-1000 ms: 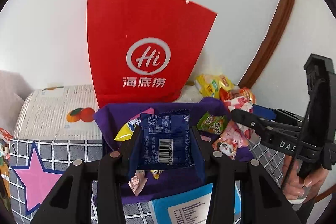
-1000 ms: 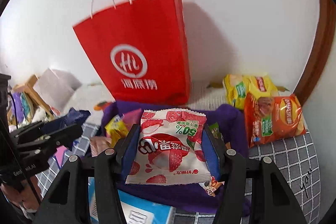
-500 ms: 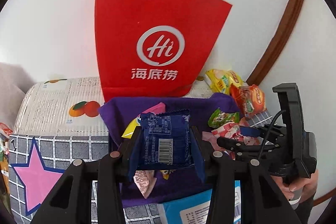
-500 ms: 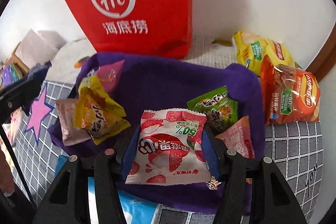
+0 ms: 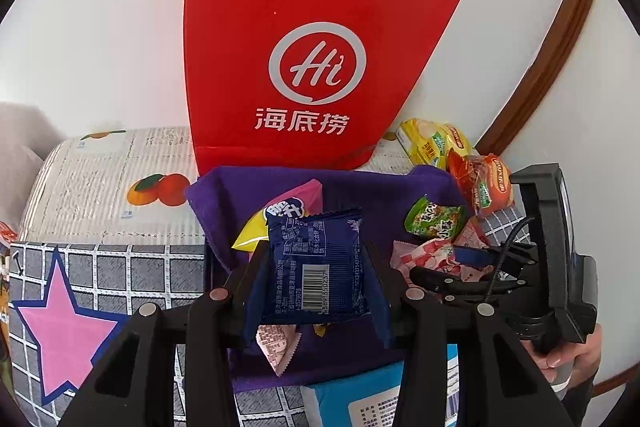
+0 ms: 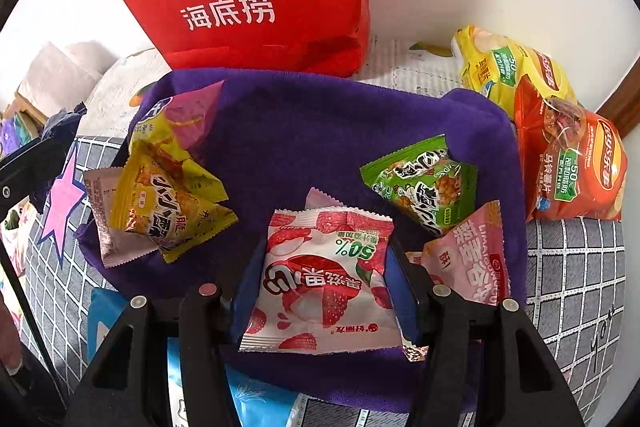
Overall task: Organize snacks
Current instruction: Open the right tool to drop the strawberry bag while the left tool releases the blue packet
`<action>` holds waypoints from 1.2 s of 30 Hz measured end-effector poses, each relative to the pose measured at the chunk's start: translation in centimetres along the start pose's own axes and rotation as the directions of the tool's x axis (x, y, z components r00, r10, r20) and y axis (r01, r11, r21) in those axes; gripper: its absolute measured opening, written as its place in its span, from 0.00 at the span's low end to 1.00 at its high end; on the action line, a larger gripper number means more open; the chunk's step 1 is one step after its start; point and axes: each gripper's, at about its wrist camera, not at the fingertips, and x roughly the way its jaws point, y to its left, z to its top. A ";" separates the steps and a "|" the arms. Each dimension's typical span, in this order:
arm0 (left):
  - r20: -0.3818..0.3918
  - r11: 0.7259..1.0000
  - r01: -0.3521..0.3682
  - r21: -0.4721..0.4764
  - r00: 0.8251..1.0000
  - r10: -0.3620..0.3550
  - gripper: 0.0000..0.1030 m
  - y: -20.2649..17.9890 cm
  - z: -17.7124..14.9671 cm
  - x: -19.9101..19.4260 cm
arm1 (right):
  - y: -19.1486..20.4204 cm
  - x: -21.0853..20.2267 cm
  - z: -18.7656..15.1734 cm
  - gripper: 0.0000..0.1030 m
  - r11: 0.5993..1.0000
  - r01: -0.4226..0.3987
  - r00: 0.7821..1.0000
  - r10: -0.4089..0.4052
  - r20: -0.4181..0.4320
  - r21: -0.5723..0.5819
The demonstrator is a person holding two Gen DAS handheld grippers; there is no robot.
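Right wrist view: right gripper [image 6: 322,281] fingers clamp pink packet [image 6: 320,283], long axis along fingers, print upside down, low over purple cloth [image 6: 304,131]; earlier higher. Left gripper [image 5: 316,267] clamps blue packet [image 5: 318,263], barcode toward camera, above cloth's near edge.

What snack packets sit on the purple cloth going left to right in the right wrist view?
Yellow crinkly snack packet → white-and-red lychee packet held in the right gripper → green cartoon-printed packet → pink packet.
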 end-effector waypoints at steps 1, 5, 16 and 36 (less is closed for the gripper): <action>0.001 1.000 -0.010 0.004 1.000 0.010 0.41 0.0 0.0 0.0 | 0.0 0.1 0.0 0.57 1.000 0.002 1.000 -0.002 -0.002 -0.001; -0.012 1.000 -0.007 0.004 1.000 0.007 0.41 -0.1 -0.1 0.3 | 0.2 0.8 0.0 0.57 1.000 0.018 1.000 -0.018 -0.013 -0.007; -0.051 1.000 -0.025 0.015 0.998 0.026 0.41 -0.4 -0.5 1.8 | 0.2 0.5 -0.1 0.64 1.000 0.007 1.000 -0.007 -0.011 -0.014; -0.077 0.999 -0.044 -0.002 0.996 0.044 0.43 0.1 -0.8 3.1 | 0.4 -6.0 0.0 0.64 1.000 -0.001 0.988 0.001 0.155 0.000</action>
